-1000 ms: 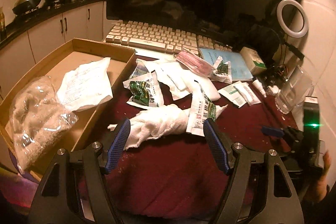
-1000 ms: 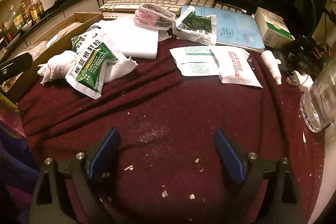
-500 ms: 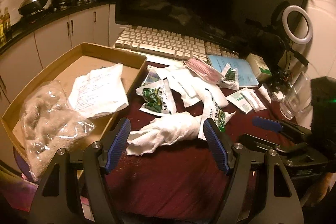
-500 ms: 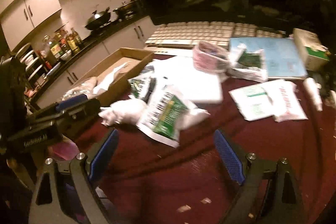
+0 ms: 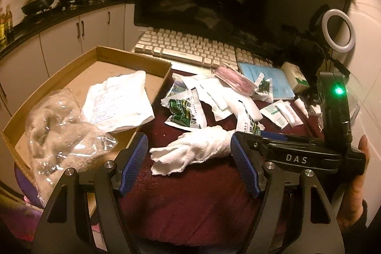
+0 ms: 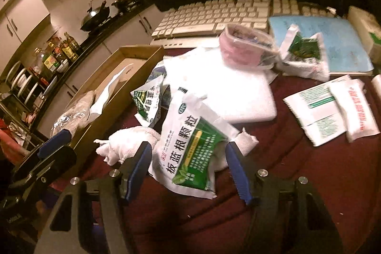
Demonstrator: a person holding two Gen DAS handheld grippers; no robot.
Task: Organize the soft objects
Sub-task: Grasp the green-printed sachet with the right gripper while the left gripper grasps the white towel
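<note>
The rolled white cloth towel (image 5: 202, 146) lies on the dark red tablecloth (image 5: 190, 201), just beside the open brown cardboard box (image 5: 133, 58). In the left wrist view its long axis runs from lower left to upper right; the frayed loose end points toward the box.

A green-and-white granule sachet with Chinese print (image 6: 193, 154) lies tilted across the far end of the towel and covers it there. Its long axis runs toward the right gripper (image 6: 188, 168).

The right gripper's jaws are closing, with the sachet's lower part between them; the pads do not yet press on it. The left gripper (image 5: 189, 166) has its jaws wide apart, with the towel's near end between the blue pads (image 5: 133, 163), apart from both.

Inside the box lie a clear plastic bag of grey fluff (image 5: 59, 132) and a white printed bag (image 5: 119, 101). Beyond the towel lie more sachets, a flat white pack (image 6: 238, 92), a pink bagged bundle (image 6: 240, 49) and a white keyboard (image 5: 190, 51).
</note>
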